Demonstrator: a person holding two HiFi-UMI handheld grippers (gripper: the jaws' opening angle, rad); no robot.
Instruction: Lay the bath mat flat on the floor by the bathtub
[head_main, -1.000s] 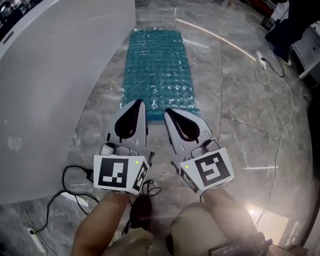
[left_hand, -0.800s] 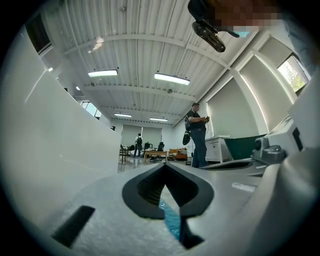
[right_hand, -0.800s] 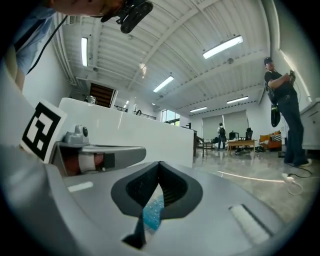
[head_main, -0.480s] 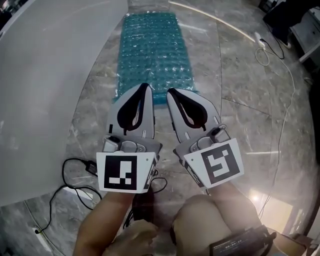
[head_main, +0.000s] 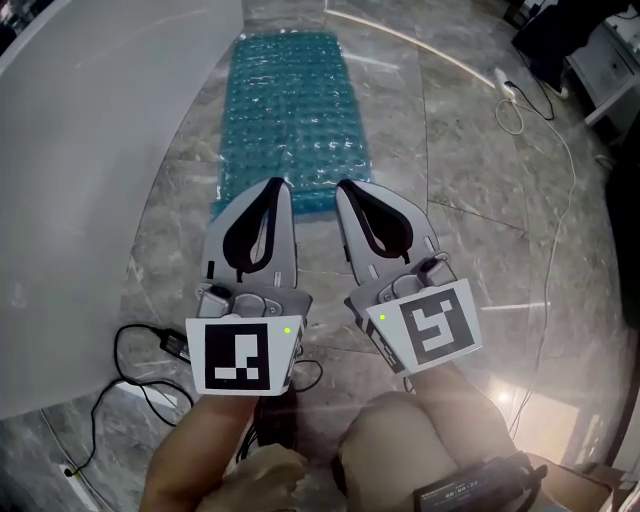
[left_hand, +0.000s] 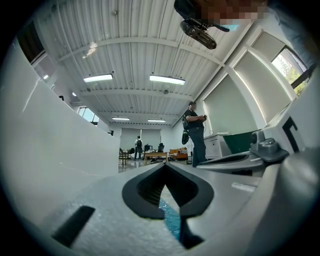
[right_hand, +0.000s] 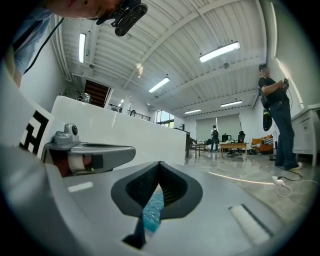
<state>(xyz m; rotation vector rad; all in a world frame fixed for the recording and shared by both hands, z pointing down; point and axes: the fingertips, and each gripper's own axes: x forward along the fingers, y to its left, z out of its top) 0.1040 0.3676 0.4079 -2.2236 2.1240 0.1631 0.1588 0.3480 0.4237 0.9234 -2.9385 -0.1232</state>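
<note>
The teal bubbled bath mat (head_main: 290, 110) lies flat on the marble floor, stretching away from me alongside the white bathtub (head_main: 90, 150) on the left. Held side by side above the mat's near end, my left gripper (head_main: 278, 186) and right gripper (head_main: 346, 188) are both shut with nothing in them. In the left gripper view the jaws (left_hand: 165, 166) meet at the tips, and a sliver of mat (left_hand: 171, 222) shows below them. The right gripper view shows the same: shut jaws (right_hand: 160, 163) over a strip of mat (right_hand: 152, 210), beside the tub wall (right_hand: 135, 132).
A black cable with an adapter (head_main: 160, 345) lies on the floor at lower left by the tub. A white cord and power strip (head_main: 512, 100) run along the upper right. A person (right_hand: 275, 120) stands far off near furniture.
Both grippers have edged slightly forward over the mat's near end, still shut and side by side. The head view has shifted, so the mat sits further left in the frame.
</note>
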